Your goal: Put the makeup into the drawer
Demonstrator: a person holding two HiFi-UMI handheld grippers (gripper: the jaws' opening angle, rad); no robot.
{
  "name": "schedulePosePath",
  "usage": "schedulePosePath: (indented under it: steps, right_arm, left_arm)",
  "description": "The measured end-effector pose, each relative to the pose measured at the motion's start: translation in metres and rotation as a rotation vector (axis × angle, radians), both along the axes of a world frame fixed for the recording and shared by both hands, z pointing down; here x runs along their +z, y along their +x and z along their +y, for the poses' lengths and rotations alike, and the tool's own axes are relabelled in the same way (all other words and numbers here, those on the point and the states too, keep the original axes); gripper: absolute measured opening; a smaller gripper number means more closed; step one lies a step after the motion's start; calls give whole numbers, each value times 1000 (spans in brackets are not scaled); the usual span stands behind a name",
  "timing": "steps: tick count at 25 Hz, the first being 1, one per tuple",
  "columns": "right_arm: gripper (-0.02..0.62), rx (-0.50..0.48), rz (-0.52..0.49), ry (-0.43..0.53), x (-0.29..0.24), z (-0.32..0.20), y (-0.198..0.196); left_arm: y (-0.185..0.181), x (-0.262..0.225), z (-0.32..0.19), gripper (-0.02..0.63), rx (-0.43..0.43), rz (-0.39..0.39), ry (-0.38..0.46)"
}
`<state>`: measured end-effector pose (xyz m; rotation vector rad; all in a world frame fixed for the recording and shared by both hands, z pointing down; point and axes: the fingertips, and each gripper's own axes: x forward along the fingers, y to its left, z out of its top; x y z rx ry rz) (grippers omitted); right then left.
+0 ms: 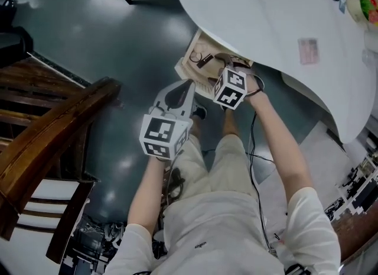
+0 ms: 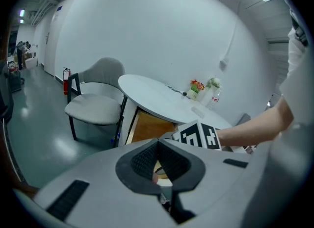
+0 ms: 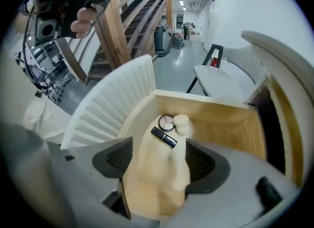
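Drawer (image 3: pixel 211 119) stands pulled out from under the white tabletop (image 1: pixel 266 19), and your right gripper (image 3: pixel 158 156) hangs over its wooden floor with the fingers (image 3: pixel 120 158) spread wide apart, clamped on nothing. Beyond the fingertips, towards the drawer's far wall, three pieces of makeup lie close together. A black tube (image 3: pixel 163 137) lies slanted and nearest to you, in line with the gap between the fingers but touching neither of them. Just behind it sit a round compact (image 3: pixel 167 121) and, on its right, a beige sponge (image 3: pixel 181 123), side by side. Between the fingers themselves a pale shape (image 3: pixel 157 178) shows, too smeared for you to tell what it is or whether it touches either pad. In the head view the right gripper's marker cube (image 1: pixel 230 87) sits at the drawer's open front, below the tabletop's edge. Your left gripper (image 2: pixel 157 146) is held back from the drawer, above your lap and well apart from the makeup. Its fingers (image 2: pixel 144 161) are pressed together at the tips with nothing between them, pointing towards the drawer and the tabletop.
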<state>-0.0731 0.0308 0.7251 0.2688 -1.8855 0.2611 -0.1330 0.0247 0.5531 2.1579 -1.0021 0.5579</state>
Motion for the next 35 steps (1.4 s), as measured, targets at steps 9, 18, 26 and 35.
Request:
schedulePosePath:
  steps: [9,18,26,35]
  right_arm:
    - [314,99,-133,22,-96,18,0]
    - [149,200,-245,109,-190,20,33]
    - [49,228,-298,155,-248,26,81]
    - [14,282,-461,211,-308,25,105]
  left_arm:
    - [11,-53,18,8,-64,8,0]
    - [43,-118,24,8,-141,50,51]
    - [82,-167,26,8,-162,70,102]
    - [111,-200,17,9,-156,73,169]
